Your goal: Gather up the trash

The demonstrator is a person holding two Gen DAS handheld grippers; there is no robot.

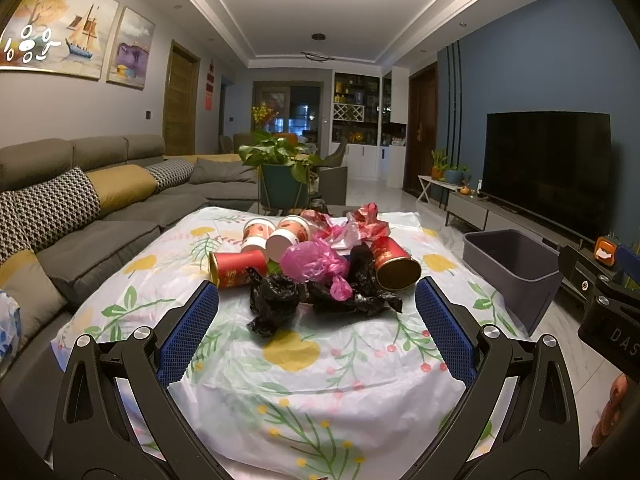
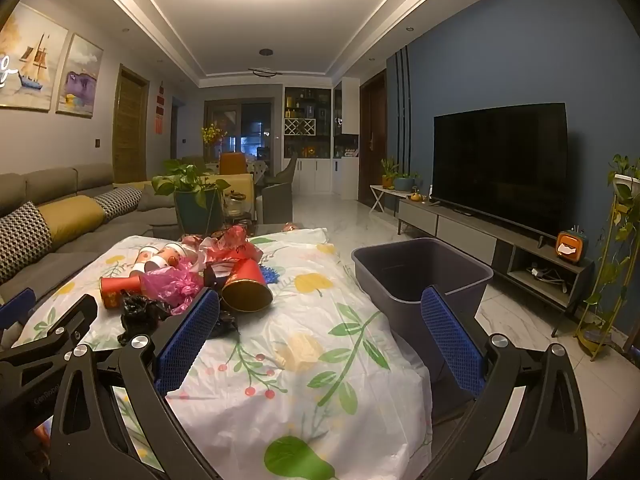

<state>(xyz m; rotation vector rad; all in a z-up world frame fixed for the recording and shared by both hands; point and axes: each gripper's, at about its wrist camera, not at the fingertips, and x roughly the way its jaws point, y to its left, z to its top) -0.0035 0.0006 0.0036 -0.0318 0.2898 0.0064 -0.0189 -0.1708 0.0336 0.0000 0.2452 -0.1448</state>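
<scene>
- Trash pile [image 1: 316, 268] heaped at the middle of your tabletop [image 1: 304, 364], on a white floral cloth, in a lamp-lit living room
- Your left hand-held gripper [image 1: 317, 316] hovers over the near half of the cloth, blue pads spread wide, nothing between them; the pile lies just ahead of the fingertips
- Your right hand-held gripper [image 2: 320, 320] is likewise wide open and holds nothing; it is aimed at the tabletop's right side, the left pad in line with the pile's edge and the right pad in front of the bin
- A grey bin [image 2: 420, 276] stands on the floor just beside the tabletop's right edge, open-topped
- A crumpled black plastic bag [image 1: 276, 300] sits nearest to you, with a pink bag [image 1: 312, 260] bunched behind it
- A red tube [image 1: 394, 262] lies on its side at the right of the heap, open end towards you; another red tube [image 1: 236, 268] lies at the left
- Paper cups [image 1: 276, 234] lie tipped over at the back, beside red-and-white plastic wrapping [image 1: 360, 224]
- A grey sofa [image 1: 100, 216] runs along your left; a dark television [image 2: 500, 164] stands on a low cabinet at the right wall
</scene>
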